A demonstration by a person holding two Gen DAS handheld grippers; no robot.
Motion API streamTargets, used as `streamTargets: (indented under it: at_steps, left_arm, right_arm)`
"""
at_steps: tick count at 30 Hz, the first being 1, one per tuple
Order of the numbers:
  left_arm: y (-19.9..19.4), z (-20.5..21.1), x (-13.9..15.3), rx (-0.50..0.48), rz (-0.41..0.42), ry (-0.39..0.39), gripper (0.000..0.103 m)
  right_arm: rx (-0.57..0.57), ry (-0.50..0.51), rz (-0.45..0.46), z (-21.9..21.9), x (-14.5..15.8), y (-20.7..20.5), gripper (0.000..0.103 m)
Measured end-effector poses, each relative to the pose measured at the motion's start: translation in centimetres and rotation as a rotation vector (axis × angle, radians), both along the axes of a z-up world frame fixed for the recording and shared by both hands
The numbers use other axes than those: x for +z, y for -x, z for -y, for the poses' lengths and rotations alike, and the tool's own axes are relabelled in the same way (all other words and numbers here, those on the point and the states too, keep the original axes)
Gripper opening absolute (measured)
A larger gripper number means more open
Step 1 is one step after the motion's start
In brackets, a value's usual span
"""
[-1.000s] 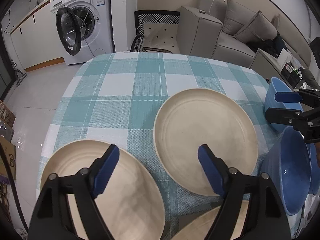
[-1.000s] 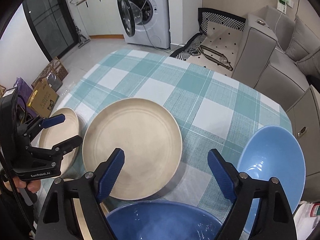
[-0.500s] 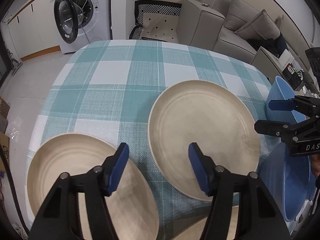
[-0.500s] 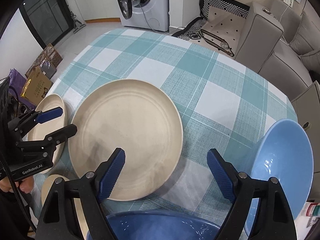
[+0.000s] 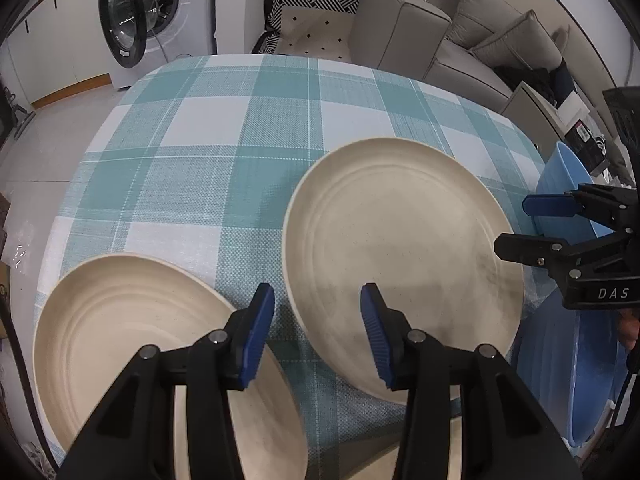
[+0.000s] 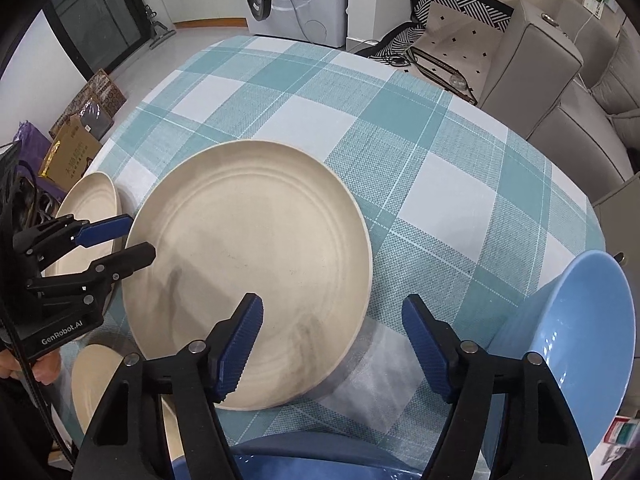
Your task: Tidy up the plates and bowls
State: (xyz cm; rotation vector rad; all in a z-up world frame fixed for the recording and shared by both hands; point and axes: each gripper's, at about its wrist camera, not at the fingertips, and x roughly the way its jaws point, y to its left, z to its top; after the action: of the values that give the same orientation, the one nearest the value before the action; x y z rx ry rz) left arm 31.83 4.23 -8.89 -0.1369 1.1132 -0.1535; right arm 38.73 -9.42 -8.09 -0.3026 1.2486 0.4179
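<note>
Left claw (image 5: pixel 317 330) narrowing, empty, over gap btwn side plate (image 5: pixel 132 328) & centre plate (image 5: pixel 400 240); right claw (image 6: pixel 332 344) closing, still wide, empty; far bench (image 5: pixel 248 120) bare.

Even, bright indoor light fell on the tablecloth (image 5: pixel 224 152); soft shadows lay under the plate (image 6: pixel 256 256). Fisheye bending darkened the corners; focus stayed sharp.

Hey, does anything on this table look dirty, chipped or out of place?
The big cream plate in the middle has dark grey smudges across its near side, so it looks dirty. The light blue bowl sits at the table's right edge and appears tilted. Nothing looks chipped or spilled.
</note>
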Motion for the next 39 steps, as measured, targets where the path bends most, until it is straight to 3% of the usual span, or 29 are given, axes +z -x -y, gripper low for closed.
streamTargets:
  at_steps: [9, 15, 24, 32, 39]
  left_arm:
    - [-0.4, 0.1, -0.2, -0.003, -0.006, -0.021, 0.044]
    - [-0.6, -0.6, -0.1, 0.009, -0.013, 0.014, 0.044]
    - [-0.9, -0.5, -0.2, 0.007, -0.026, 0.021, 0.044]
    - [-0.8, 0.6, -0.8, -0.031, -0.063, 0.024, 0.043]
    - [-0.7, 0.8, -1.3, -0.026, -0.06, 0.035, 0.043]
  right_arm:
    - [0.015, 0.054, -0.057, -0.5, -1.9, -1.2, 0.068]
    - [0.024, 0.074, -0.069, -0.7, -2.6, -1.6, 0.062]
    - [0.034, 0.082, -0.075, -0.8, -3.4, -2.2, 0.048]
    - [0.052, 0.096, -0.068, -1.1, -4.0, -2.4, 0.029]
    - [0.048, 0.108, -0.05, -1.2, -4.0, -2.8, 0.024]
